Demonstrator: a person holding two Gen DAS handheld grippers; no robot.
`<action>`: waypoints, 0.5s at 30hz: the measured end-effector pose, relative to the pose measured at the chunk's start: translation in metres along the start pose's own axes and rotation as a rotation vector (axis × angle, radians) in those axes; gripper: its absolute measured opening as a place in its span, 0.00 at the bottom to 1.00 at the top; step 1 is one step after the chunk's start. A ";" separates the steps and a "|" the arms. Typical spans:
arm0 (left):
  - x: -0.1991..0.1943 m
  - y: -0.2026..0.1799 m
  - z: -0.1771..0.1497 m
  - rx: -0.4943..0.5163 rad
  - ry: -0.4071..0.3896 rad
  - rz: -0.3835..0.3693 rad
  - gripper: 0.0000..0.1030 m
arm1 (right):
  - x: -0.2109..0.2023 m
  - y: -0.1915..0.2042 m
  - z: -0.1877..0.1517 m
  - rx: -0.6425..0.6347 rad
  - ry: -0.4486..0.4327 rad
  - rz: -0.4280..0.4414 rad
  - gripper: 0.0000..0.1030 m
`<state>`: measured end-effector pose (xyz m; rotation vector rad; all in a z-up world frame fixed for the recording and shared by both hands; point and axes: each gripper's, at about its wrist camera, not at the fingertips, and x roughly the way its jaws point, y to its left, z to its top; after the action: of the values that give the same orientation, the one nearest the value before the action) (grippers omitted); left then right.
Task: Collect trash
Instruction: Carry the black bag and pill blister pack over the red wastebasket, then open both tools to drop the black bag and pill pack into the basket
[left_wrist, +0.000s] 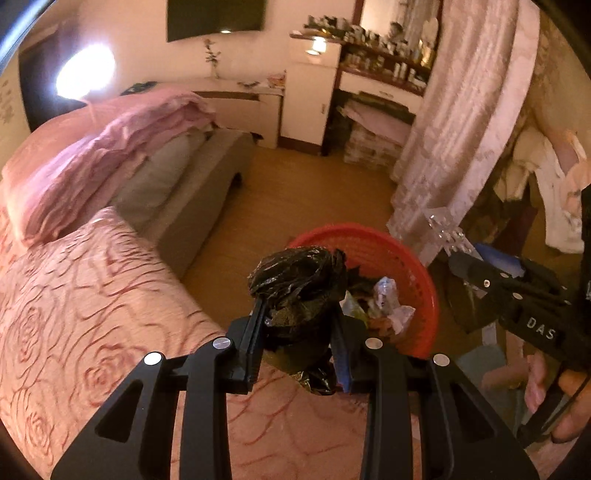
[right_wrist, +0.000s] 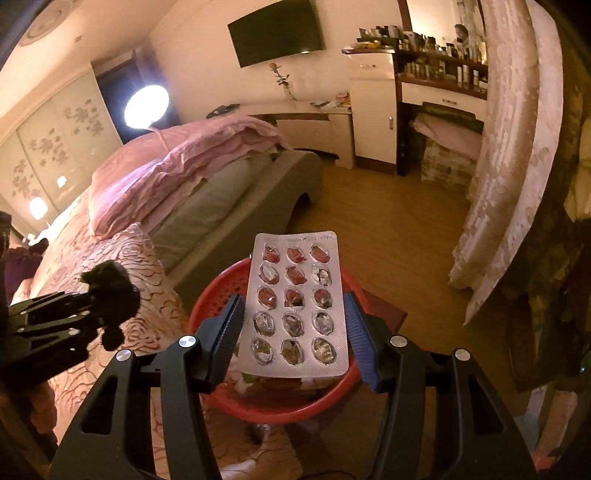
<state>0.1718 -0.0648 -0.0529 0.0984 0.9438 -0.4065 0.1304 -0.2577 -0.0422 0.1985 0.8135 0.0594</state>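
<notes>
Left hand-held gripper (left_wrist: 299, 314) clamped on a crumpled black plastic bag (left_wrist: 297, 275), at the bed's edge (left_wrist: 110, 295). Right hand-held gripper (right_wrist: 293, 314) clamped on a used pill pack (right_wrist: 293, 306), above a red basket (right_wrist: 236, 400) of trash on the floor.

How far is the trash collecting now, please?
Done: the red basket already holds crumpled wrappers. In hand: the left gripper clamps a black bag wad; the right gripper holds an empty blister pack above the basket. Left: dropping both in.
</notes>
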 end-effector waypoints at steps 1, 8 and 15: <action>0.005 -0.003 0.001 0.008 0.008 -0.001 0.29 | 0.002 -0.003 -0.001 0.007 0.003 0.000 0.52; 0.049 -0.021 0.009 0.053 0.092 -0.010 0.29 | 0.010 -0.024 -0.006 0.049 0.026 -0.007 0.52; 0.068 -0.027 0.017 0.039 0.107 -0.040 0.56 | 0.018 -0.032 -0.010 0.069 0.046 -0.015 0.52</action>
<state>0.2097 -0.1137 -0.0953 0.1376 1.0451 -0.4602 0.1349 -0.2857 -0.0678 0.2568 0.8636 0.0215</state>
